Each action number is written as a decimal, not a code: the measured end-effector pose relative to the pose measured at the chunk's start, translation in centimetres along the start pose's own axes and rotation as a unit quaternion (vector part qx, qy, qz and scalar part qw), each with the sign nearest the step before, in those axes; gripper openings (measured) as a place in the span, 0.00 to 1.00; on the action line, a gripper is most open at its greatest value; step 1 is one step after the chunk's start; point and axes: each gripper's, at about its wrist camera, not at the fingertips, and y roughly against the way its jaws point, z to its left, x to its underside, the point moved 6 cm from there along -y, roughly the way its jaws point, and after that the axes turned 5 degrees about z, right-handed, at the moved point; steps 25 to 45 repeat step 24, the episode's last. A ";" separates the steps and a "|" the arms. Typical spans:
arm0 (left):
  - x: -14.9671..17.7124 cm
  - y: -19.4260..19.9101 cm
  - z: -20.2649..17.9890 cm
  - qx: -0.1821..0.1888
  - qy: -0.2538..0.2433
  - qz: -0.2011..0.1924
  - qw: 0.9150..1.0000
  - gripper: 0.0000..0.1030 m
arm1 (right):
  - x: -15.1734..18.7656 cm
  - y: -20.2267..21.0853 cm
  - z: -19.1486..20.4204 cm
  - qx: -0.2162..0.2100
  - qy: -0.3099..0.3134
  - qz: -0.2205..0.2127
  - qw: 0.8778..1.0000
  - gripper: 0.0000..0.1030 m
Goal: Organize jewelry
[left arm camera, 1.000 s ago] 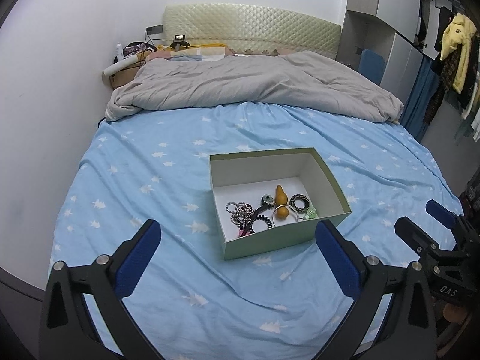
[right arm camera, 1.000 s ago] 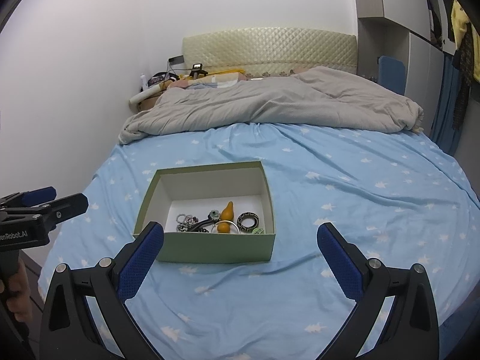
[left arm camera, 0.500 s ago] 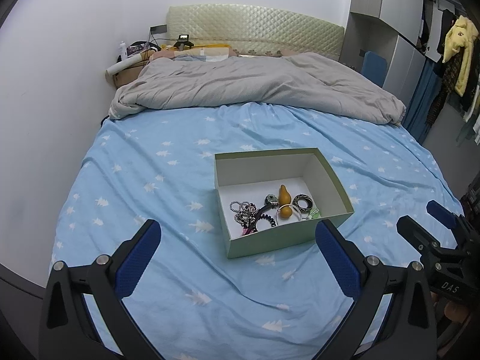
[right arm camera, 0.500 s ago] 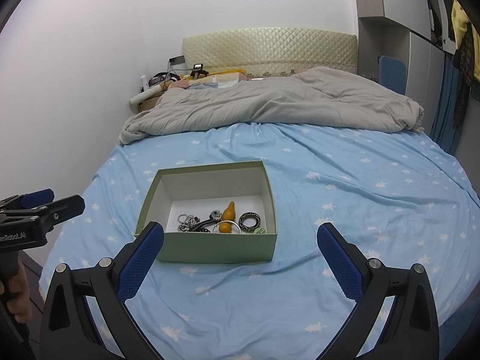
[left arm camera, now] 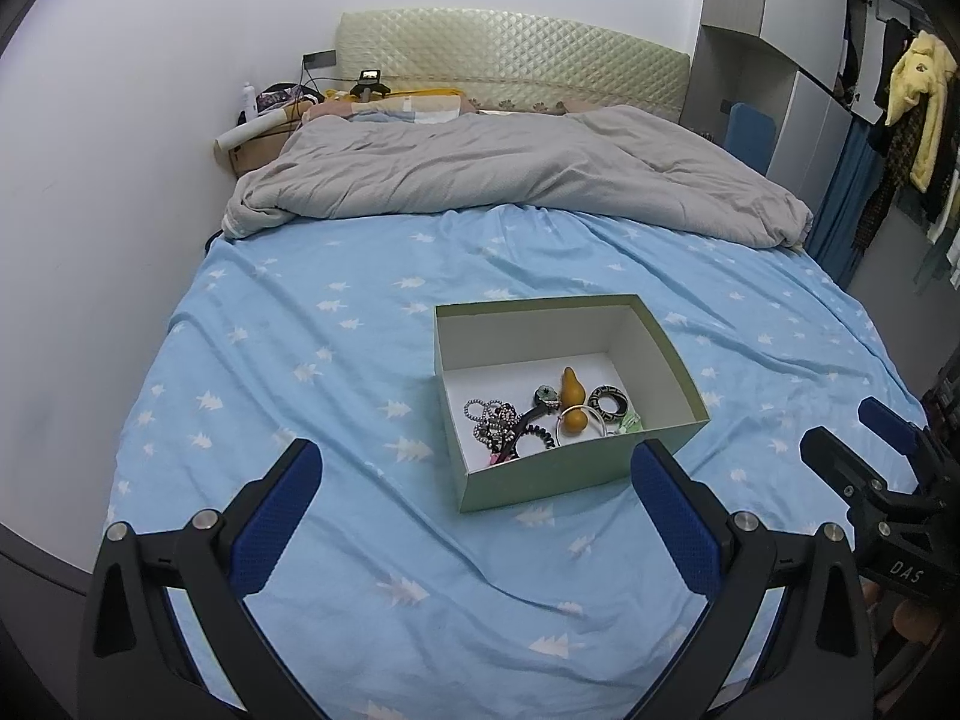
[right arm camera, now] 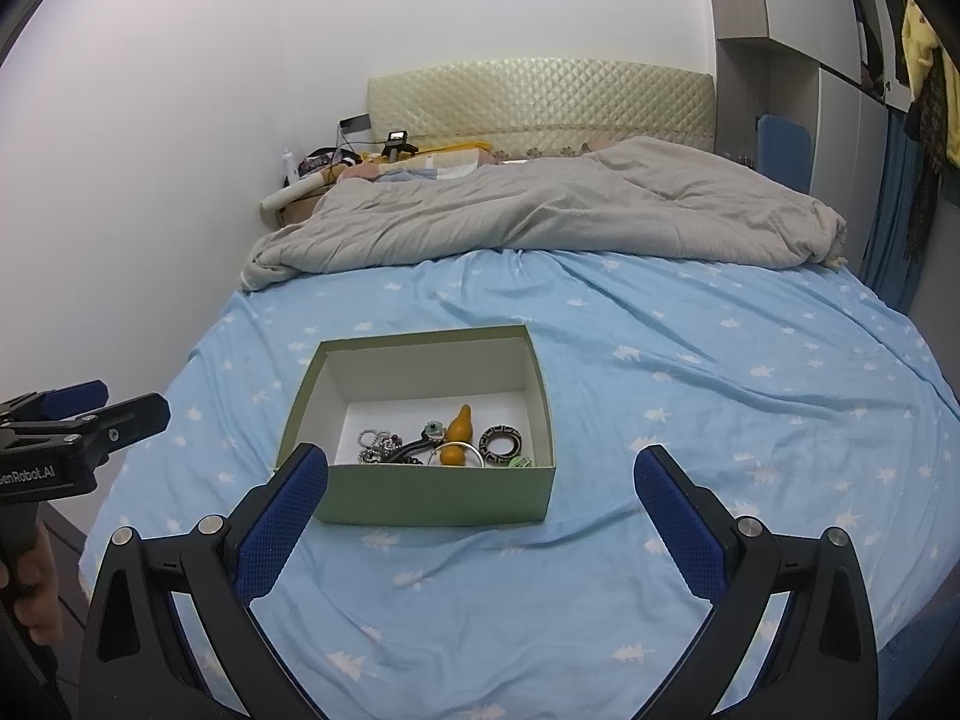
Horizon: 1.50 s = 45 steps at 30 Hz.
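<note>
Both tongs hang spread wide and empty above the near end of a bed: the left gripper and the right gripper, each with blue-padded fingers.

An open pale green box sits on the blue sheet just beyond the fingertips, touching neither gripper. Jewelry lies piled at its near end: a beaded bracelet, an orange gourd pendant, a dark patterned ring.

From the left wrist camera the box is turned at an angle and its contents show plainly; from the right wrist camera the near wall hides part of them.

The left view catches the right gripper at its right edge; the right view catches the left gripper and a hand at its left edge.

Bare sheet surrounds the box on every side. A grey duvet is bunched well beyond, near the headboard.
</note>
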 end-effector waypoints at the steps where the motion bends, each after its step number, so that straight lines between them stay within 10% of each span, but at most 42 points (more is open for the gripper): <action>1: 0.1 0.1 0.1 0.000 -0.001 0.000 1.000 0.99 | 0.0 0.1 0.0 0.000 0.000 -0.001 1.000 1.00; 45: 0.5 1.1 -0.3 0.000 -0.005 -0.004 1.000 0.99 | 0.1 1.4 0.2 0.000 0.000 -0.010 1.000 1.00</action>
